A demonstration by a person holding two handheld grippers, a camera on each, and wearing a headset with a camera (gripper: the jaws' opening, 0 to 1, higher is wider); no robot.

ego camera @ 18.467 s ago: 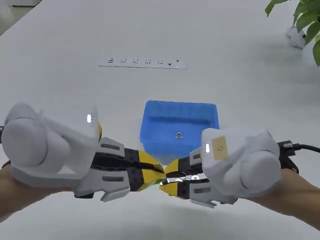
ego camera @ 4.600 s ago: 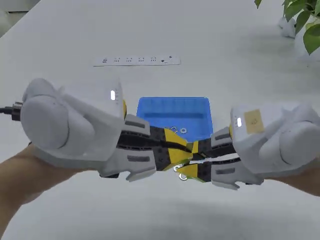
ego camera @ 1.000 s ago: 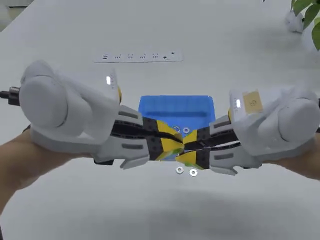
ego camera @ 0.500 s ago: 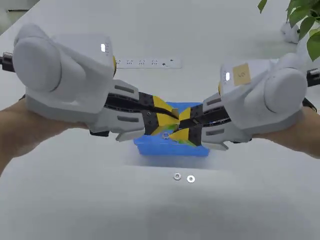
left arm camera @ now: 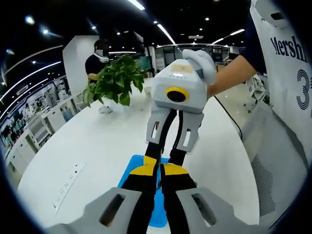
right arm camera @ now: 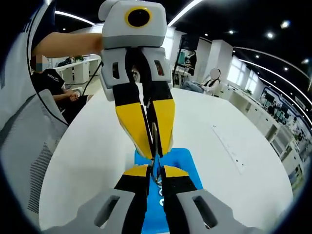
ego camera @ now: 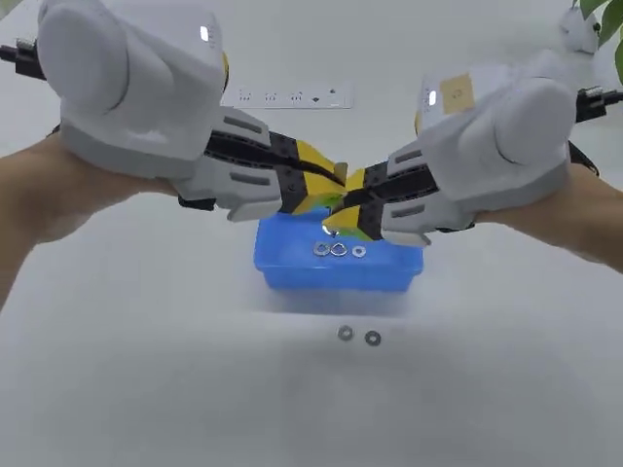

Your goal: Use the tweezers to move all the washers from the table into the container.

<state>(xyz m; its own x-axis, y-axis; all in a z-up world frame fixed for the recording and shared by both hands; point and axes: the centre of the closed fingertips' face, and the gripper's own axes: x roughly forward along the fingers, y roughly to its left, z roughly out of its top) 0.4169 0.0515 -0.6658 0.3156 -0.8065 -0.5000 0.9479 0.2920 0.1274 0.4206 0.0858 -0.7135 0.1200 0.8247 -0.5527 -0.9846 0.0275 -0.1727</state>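
Note:
A blue container (ego camera: 292, 268) sits mid-table with three washers (ego camera: 339, 250) inside it. Two more washers (ego camera: 359, 336) lie on the white table just in front of it. My left gripper (ego camera: 331, 187) and right gripper (ego camera: 348, 204) meet tip to tip above the container, both shut on thin metal tweezers (right arm camera: 154, 141) whose point hangs over the container. In the right gripper view the left gripper's yellow fingers (right arm camera: 165, 119) pinch the tweezers from above, over the container (right arm camera: 187, 163). In the left gripper view my left gripper (left arm camera: 159, 170) faces the right gripper (left arm camera: 171, 146).
A white power strip (ego camera: 287, 97) lies farther back on the table. A potted plant (ego camera: 605, 17) stands at the far right corner. The table (ego camera: 146, 370) is bare around the container. A person (left arm camera: 100, 61) stands behind the plant (left arm camera: 114, 83).
Both grippers have risen from beside the loose washers to above the container. The container now holds three washers, up from two.

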